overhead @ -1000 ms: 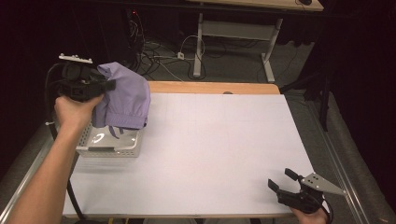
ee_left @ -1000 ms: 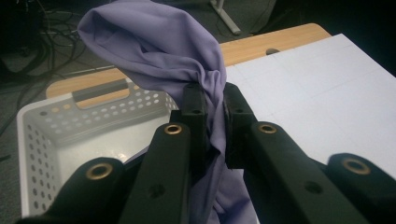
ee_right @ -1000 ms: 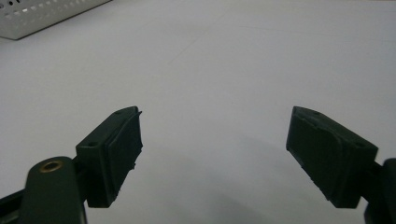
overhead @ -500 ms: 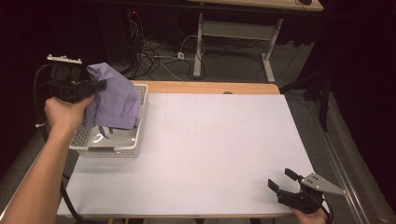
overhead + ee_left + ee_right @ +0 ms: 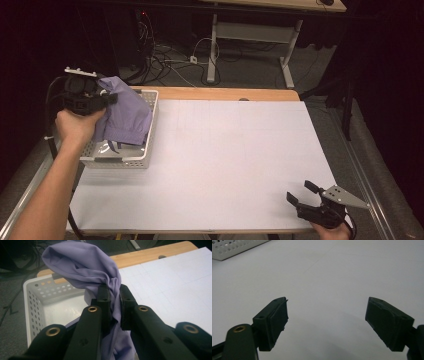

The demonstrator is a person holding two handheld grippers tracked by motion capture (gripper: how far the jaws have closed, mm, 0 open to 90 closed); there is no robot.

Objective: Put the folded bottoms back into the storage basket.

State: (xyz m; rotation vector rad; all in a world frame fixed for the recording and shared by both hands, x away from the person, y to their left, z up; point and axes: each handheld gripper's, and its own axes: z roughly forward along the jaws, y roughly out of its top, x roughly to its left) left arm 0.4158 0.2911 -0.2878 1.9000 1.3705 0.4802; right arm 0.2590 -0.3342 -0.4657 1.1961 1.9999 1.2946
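The left hand-held gripper [image 5: 107, 97] is clamped on a lilac cloth [image 5: 125, 115]: in the left gripper view its two black jaws pinch a bunched fold of the fabric [image 5: 100, 277] between them, with part of the cloth rising in a rounded hump beyond the fingertips and the rest hanging down below them. Directly under and just beyond this hand-held gripper stands a white perforated basket [image 5: 150, 107], and the hanging end of the cloth drops into it. The basket sits at the near-left corner of the white surface [image 5: 235, 155]. The right hand-held gripper [image 5: 304, 192] is well apart from the cloth, at the opposite corner, low over the surface, its jaws spread wide with only bare surface between them.
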